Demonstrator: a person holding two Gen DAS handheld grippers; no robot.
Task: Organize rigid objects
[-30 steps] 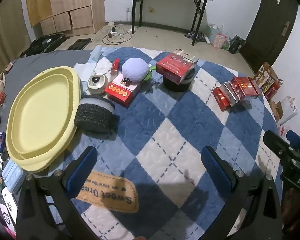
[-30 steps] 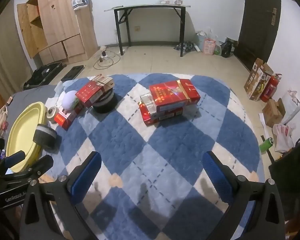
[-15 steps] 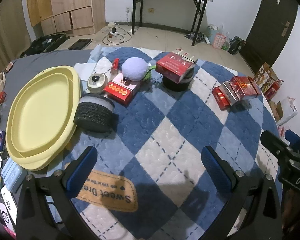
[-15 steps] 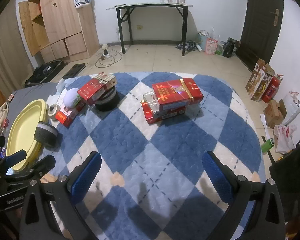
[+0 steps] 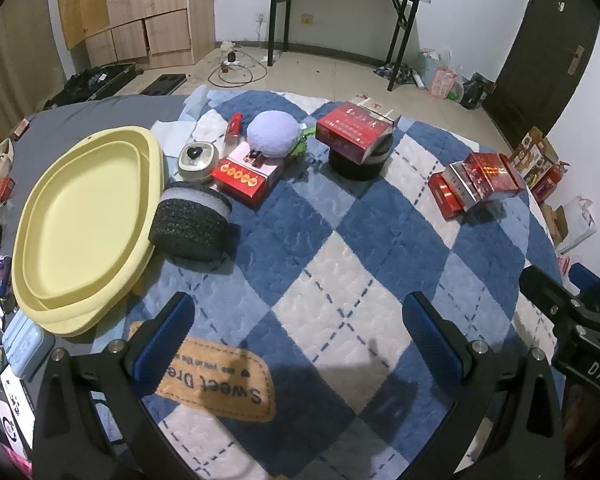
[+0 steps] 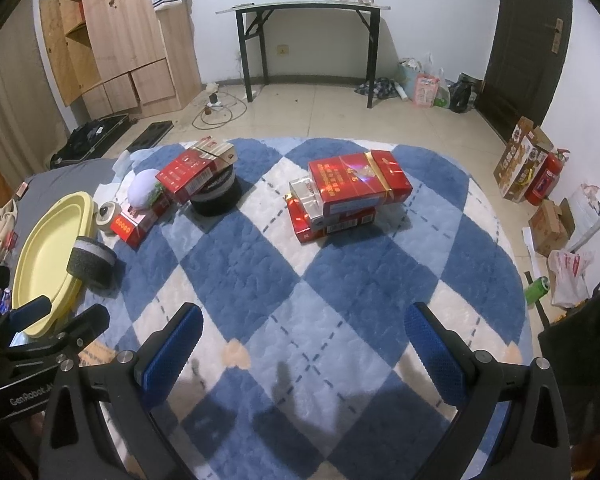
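Observation:
On a blue and white checked quilt (image 5: 340, 264) lie several rigid things. A stack of red cartons (image 6: 348, 196) (image 5: 476, 184) sits mid-right. Another red carton (image 5: 354, 130) (image 6: 192, 170) rests tilted on a black round tin (image 5: 360, 162). A small red box (image 5: 246, 174) carries a lilac plush ball (image 5: 274, 138). A black and grey roll (image 5: 190, 224) leans against the yellow oval tray (image 5: 80, 220). A small round tin (image 5: 198, 158) stands beside them. My left gripper (image 5: 298, 332) is open and empty over the near quilt. My right gripper (image 6: 302, 338) is open too, well short of the stack.
A pale blue case (image 5: 26, 344) and small clutter lie at the left edge. Beyond the quilt are a black folding table (image 6: 308, 40), wooden cabinets (image 6: 120, 44), a dark door (image 6: 528, 40) and cardboard boxes (image 6: 524, 164) on the floor.
Both grippers have drifted only slightly; the objects look a touch farther up in the views. Nothing was taken hold of or moved.

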